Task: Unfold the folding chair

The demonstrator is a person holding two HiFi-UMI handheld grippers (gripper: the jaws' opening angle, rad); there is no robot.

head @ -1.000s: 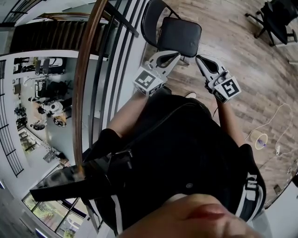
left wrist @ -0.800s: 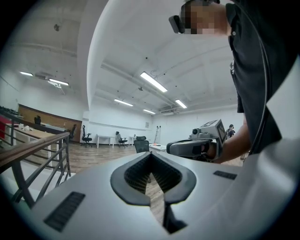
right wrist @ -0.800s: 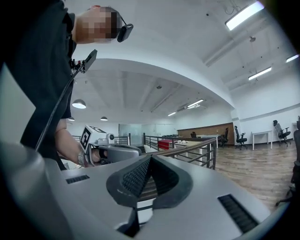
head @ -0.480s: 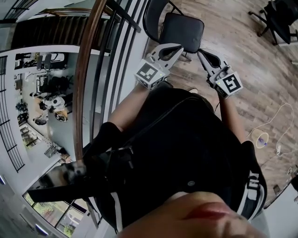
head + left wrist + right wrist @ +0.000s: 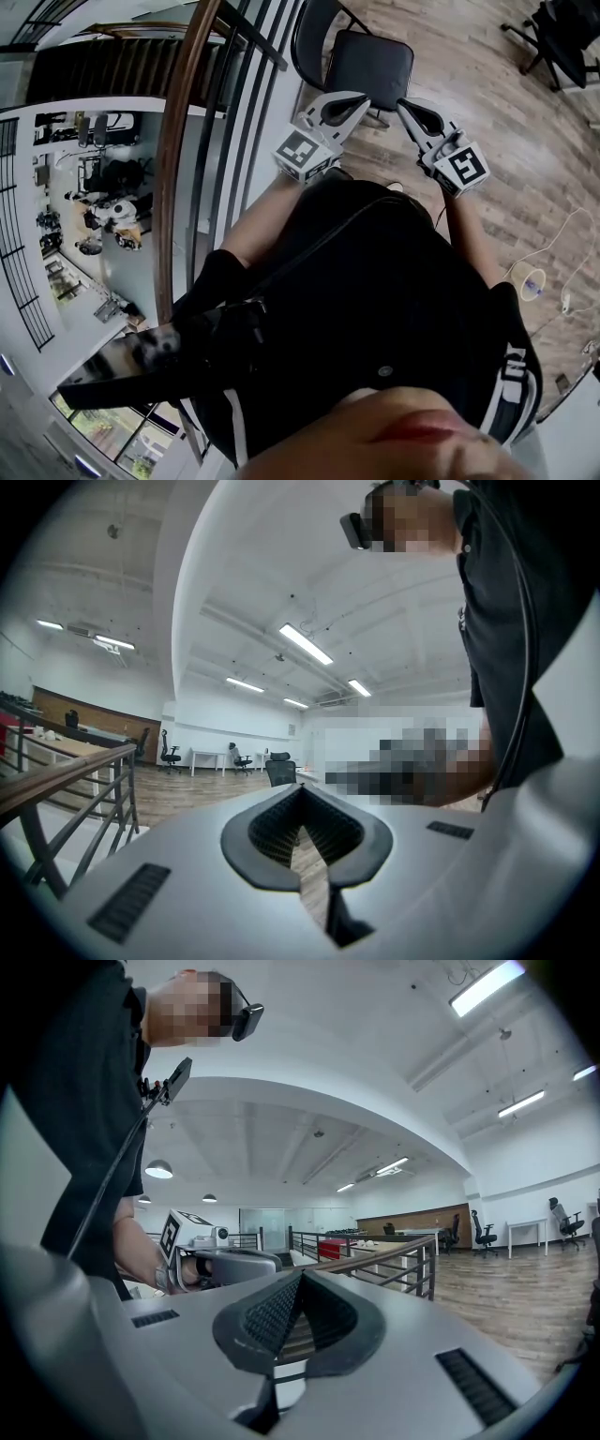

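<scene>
Black folding chair: stands on the wood-plank floor just beside the railing, seat lying flat, looped back at its far side. Left gripper: jaws closed together, nothing between them, tip near the seat's front edge. Right gripper: jaws likewise closed and empty, tip by the seat's front right corner. Contact with the chair cannot be told. Office chair: well apart, on the same floor.

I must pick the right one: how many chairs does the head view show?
2: a folding chair at top centre, beside the railing; an office chair at top right. More may be hidden off-frame.
</scene>
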